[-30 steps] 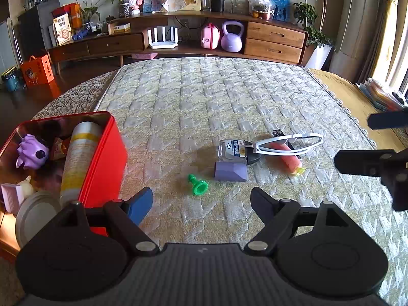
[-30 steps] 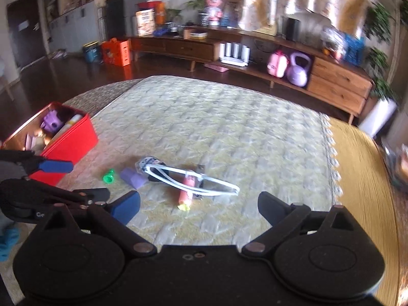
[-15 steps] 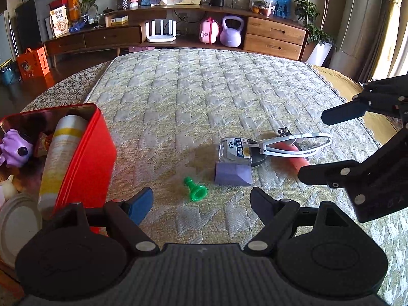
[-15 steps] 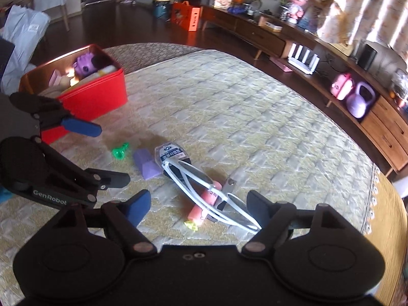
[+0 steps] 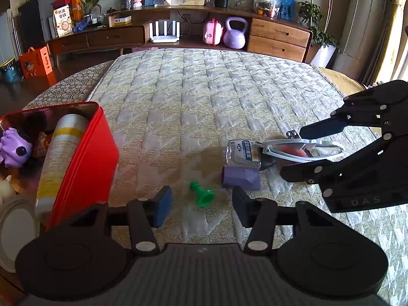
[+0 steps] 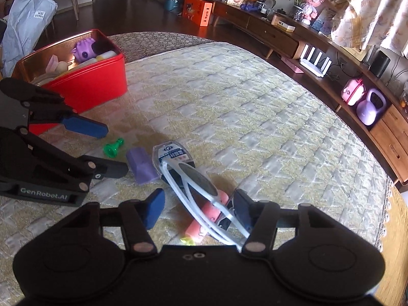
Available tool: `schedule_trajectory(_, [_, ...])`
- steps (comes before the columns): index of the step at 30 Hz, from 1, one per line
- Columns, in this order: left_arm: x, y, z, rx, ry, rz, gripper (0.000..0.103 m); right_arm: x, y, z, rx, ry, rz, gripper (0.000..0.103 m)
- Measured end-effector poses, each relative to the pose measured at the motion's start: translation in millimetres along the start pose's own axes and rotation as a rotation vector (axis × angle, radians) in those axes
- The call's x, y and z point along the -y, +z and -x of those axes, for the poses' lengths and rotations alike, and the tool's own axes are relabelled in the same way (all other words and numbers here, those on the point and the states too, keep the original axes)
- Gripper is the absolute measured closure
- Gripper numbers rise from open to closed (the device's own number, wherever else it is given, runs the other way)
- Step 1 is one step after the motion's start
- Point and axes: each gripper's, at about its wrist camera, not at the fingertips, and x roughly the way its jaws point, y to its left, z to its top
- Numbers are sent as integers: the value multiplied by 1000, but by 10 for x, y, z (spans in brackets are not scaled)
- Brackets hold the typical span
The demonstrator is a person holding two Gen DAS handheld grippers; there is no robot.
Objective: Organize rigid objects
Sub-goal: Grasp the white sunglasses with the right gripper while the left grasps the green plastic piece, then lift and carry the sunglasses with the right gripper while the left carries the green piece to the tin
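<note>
Sunlit quilted bed (image 5: 204, 97) carries everything, with a wooden sideboard (image 5: 278, 38) behind it holding a purple kettlebell (image 5: 235, 35). At the bed's left edge sits a red tin (image 5: 84, 153), open, with a spray can (image 5: 60, 153) leaning inside against its wall and a purple toy (image 5: 14, 146) beside the can.

Out on the quilt lies a small cluster: a green peg (image 5: 201, 195) on its side, a purple block (image 5: 241, 177) near it, a clear bottle (image 5: 243, 153) touching the block's far side, and white glasses (image 5: 303, 149) resting partly on the bottle and across a pink tube (image 6: 209, 213).

The left hand-held gripper (image 5: 201, 205) points down at the peg, jaws closing, the peg lying between the fingers but not yet pressed by either pad.

The right hand-held gripper (image 6: 197, 205) is low over the glasses, jaws closing too; the frame and tube lie between its fingers, the right finger (image 6: 242, 207) just beside the frame. Whether it touches I cannot tell.
</note>
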Motion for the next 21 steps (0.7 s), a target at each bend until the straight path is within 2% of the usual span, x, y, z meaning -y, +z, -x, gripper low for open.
schedule_trajectory(4, [-11,-9,8,8,7,-6,70,-10,-24,32,4,-2,-2,58])
schedule_trajectory(6, [-8,-8,7,9,12,-12,73,-33,-38,47,3,-5,1,63])
schedule_trajectory(8, [-13,-11,14,9,8,-13,83,-54,-52,71,6,-1,-1,69])
schedule_trajectory(12, [-26,-6,14,5,8,-5,87,-98,-87,112,15,0,-31,72])
schedule_trajectory(21, [-76,-29,104,3,-33,3,88,-160,-191,297,44,-35,-187,73])
